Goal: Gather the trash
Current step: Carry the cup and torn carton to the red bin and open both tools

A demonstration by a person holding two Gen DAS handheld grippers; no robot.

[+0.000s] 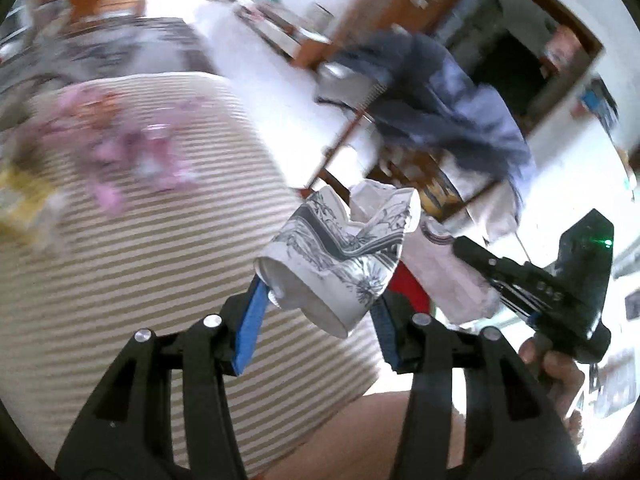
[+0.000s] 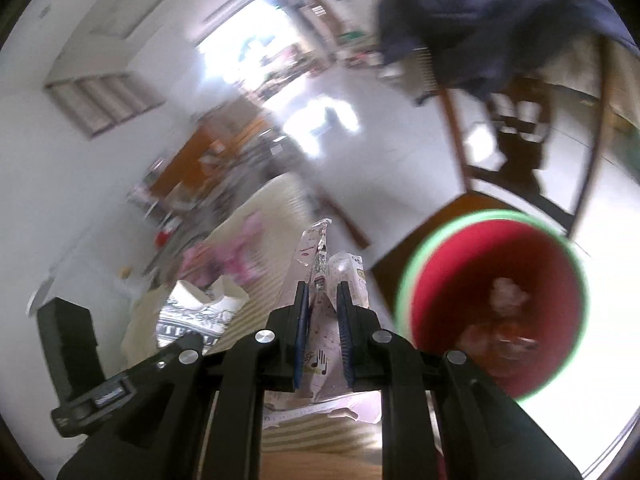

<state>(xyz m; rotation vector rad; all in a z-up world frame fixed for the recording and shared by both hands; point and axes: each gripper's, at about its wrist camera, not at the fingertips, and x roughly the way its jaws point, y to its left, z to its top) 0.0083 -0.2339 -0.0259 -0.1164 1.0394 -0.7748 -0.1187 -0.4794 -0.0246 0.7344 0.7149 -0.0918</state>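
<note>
Showing "S4S": right claw (image 1: 472, 256), pinching wrapper (image 2: 320, 280).

The red bin (image 2: 496, 312) looks open-mouthed beside the striped table (image 1: 140, 264), chair (image 2: 516, 148) beyond.

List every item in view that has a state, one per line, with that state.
Paper cup: crushed, clamped in the left gripper.
Wrapper: flattened, pinched in the right gripper.
Red bin: open, some trash already inside.
Dark jacket: draped over a chair.
</note>
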